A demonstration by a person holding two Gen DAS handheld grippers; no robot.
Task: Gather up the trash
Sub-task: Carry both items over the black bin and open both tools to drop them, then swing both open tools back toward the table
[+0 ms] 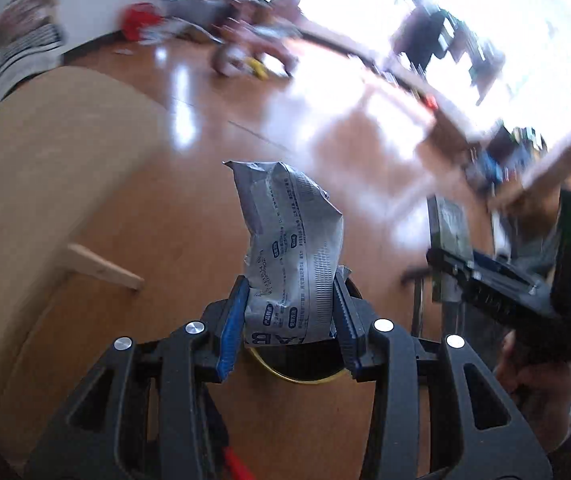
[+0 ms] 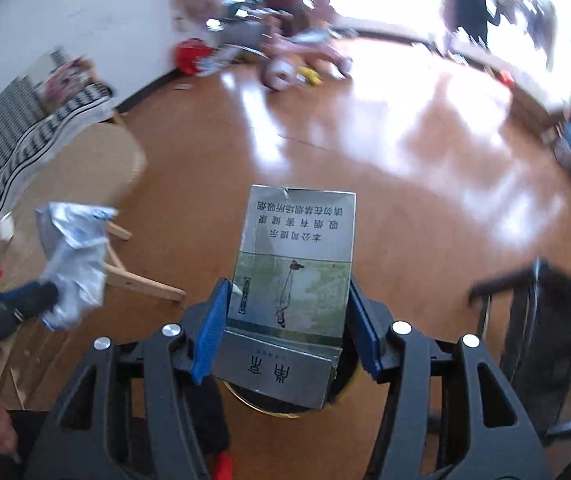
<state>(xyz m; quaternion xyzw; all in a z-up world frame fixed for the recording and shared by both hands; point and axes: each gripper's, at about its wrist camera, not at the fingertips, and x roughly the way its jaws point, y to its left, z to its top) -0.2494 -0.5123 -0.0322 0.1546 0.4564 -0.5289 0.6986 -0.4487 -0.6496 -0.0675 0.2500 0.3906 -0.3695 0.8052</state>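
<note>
Right claw (image 2: 285,316) clamping box (image 2: 297,264), Chinese print

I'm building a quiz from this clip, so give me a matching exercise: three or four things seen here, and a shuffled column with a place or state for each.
Things:
1. crumpled silver wrapper
2. cigarette box
3. tricycle
4. striped cloth

Places or states:
A. on the floor far back by the bright window
B. clamped in the right gripper
C. draped at the left, by the white wall
D. clamped in the left gripper

Pairs: 1-D, 2-B, 3-A, 4-C
</note>
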